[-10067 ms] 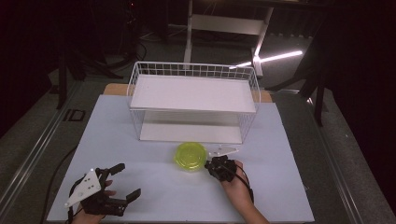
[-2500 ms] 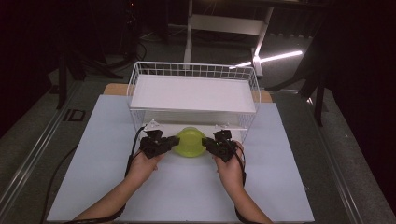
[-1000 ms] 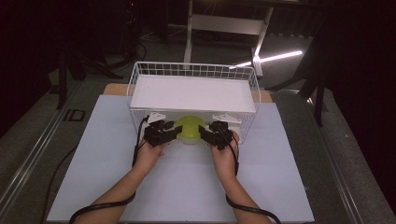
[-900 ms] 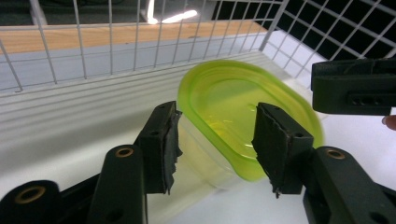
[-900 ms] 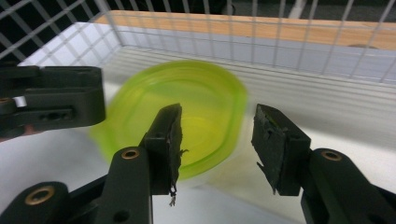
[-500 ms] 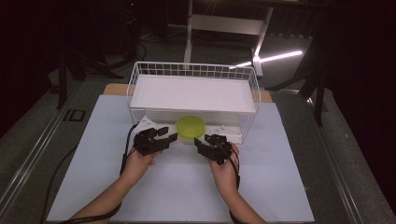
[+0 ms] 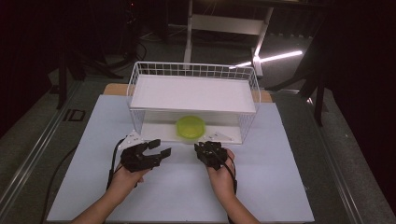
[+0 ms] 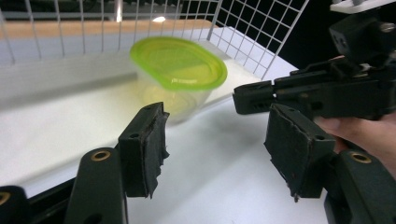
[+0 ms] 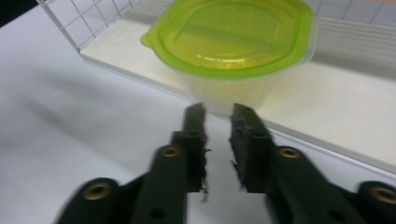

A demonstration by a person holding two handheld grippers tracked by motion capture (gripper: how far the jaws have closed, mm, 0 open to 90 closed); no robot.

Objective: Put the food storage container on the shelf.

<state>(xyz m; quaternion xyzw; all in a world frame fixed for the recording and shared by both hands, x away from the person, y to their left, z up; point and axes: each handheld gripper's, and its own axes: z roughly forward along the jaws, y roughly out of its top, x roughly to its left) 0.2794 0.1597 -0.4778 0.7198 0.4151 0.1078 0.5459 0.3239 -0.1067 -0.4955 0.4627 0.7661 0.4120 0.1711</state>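
While a green-lidded container (image 7: 190, 126) is sitting on the lower shelf of a white wire rack (image 7: 194, 93), both grippers are hovering over the table (image 7: 280, 186) just in front. The left gripper (image 7: 159, 148) is opening its empty jaws wide. The right gripper (image 7: 205, 150) is closing its jaws on nothing, a narrow gap remaining.

— Bright white table (image 7: 280, 186) in the high view, very dark room all around. Strip of light on the floor at 1 o'clock.

— Soft shadow under the shelf of the wire basket (image 7: 194, 70). No hard glare on the table.

— In the left gripper view, green lid (image 8: 177, 63) fuzzy, basket wires at 12 o'clock smeared.

— Right gripper view blurry too: black pads (image 9: 245, 140) soft at the edges, small shiny spots on the lid, table at 9 o'clock washed out.
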